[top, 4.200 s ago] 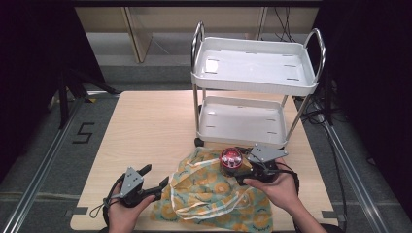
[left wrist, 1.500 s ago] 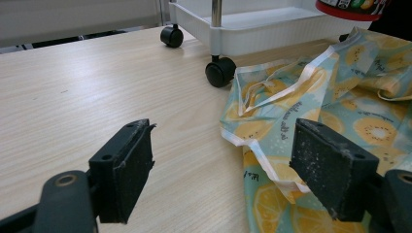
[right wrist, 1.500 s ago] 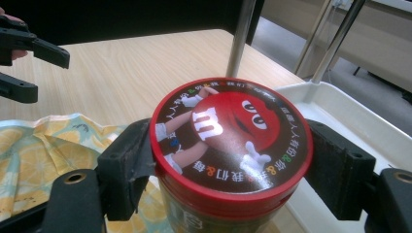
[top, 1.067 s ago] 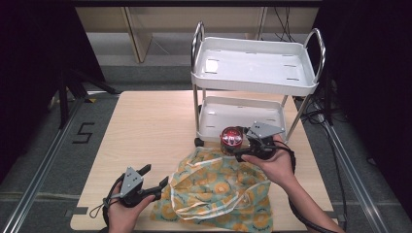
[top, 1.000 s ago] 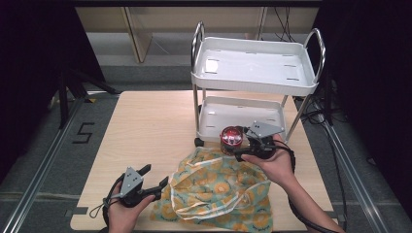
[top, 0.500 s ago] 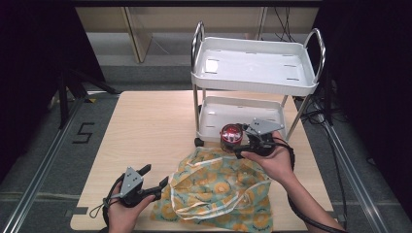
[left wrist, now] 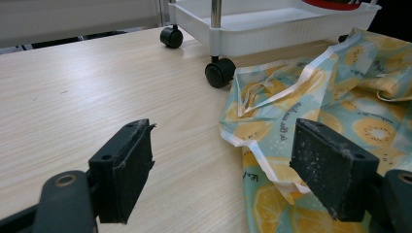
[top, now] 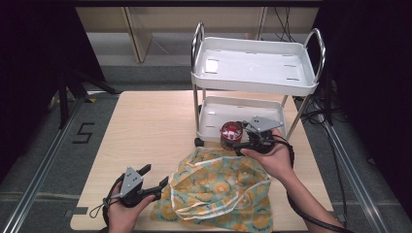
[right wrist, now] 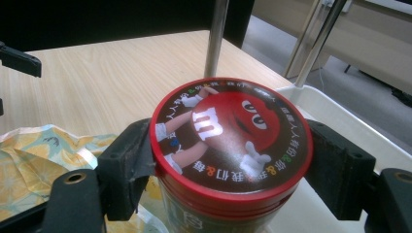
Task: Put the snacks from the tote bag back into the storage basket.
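The left gripper (top: 154, 180) sits low over the table (top: 145, 126), on the near side of the cart (top: 252, 73) and well short of it, its jaws spread wide with nothing between them. In the left gripper view the jaws frame bare wood and the edge of a cloth bag (left wrist: 340, 92) printed with yellow fruit slices; the right jaw hangs over the bag's white-trimmed hem, and whether it touches the cloth cannot be told. The bag (top: 218, 189) lies crumpled on the table just in front of the cart, its handles loose on top.

The right gripper (top: 238, 141) is closed on a jar (top: 231, 132) with a red lid, one jaw pressed to each side just under the lid. In the right gripper view the lid (right wrist: 231, 136) shows a red cartoon candy figure ringed by small lettering. The jar is held upright at the front edge of the cart's lower tray (top: 243, 114), above the bag's far edge.

Two black wheels (left wrist: 219, 73) of the cart stand on the table beside the bag. The cart's upper tray (top: 252, 68) is white. Beyond the table lie grey floor and dark surroundings.
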